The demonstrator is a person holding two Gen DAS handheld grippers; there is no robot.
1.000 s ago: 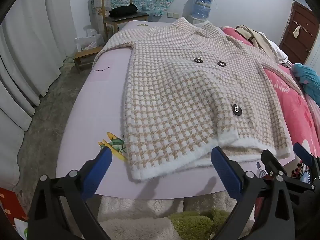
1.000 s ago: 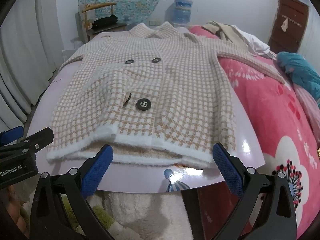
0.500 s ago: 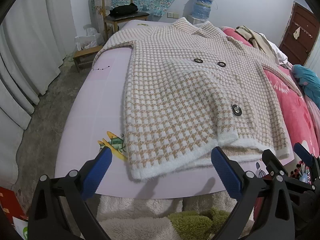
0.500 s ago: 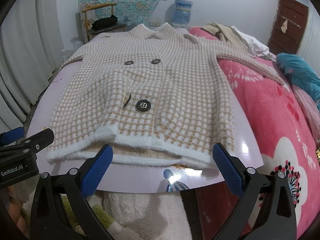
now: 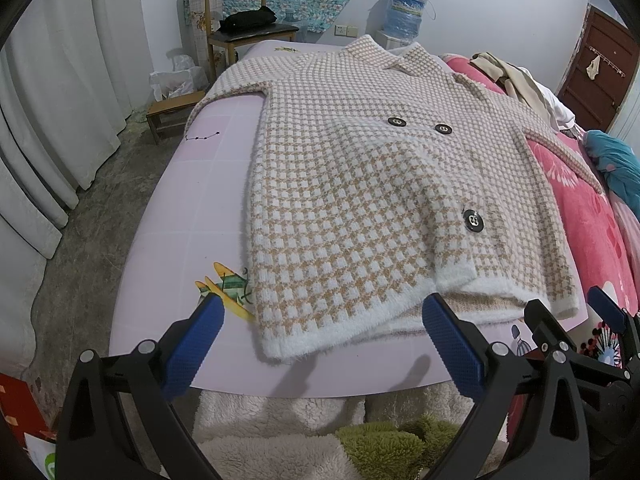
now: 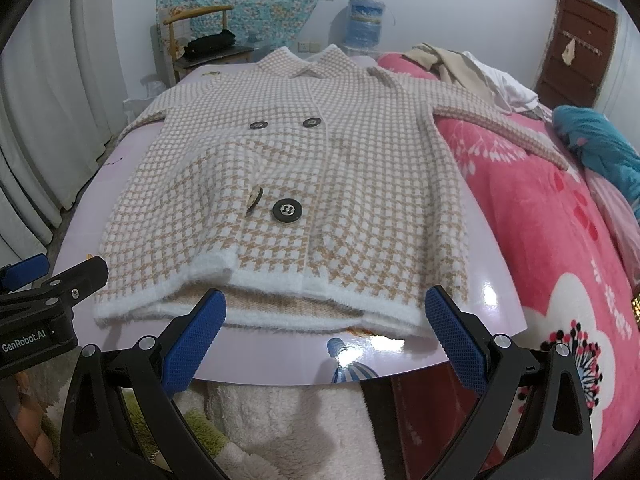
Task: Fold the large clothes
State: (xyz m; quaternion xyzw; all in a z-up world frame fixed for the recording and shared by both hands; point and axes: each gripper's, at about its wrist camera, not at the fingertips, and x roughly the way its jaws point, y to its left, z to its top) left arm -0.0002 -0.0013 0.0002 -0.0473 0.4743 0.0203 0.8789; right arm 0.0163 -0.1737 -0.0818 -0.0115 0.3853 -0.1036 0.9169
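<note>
- Left wrist view: the left gripper [image 5: 324, 334] hangs wide open and empty at the near hem of the fuzzy beige-and-white houndstooth coat [image 5: 384, 200], spread flat on a glossy lilac board [image 5: 180, 208]; its far-right sleeve end is cut off.
- Right wrist view: the right gripper [image 6: 326, 326], jaws wide and empty, faces the hem; 1 of 4 buttons sits edge-on.

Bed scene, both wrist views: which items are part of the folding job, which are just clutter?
Job:
- beige-and-white houndstooth knit coat, spread flat on the glossy lilac board
- left gripper, open
- right gripper, open

Lying about:
- pink floral fleece blanket
- teal garment
- beige clothes heap
- wooden chair holding a black bag
- blue water jug
</note>
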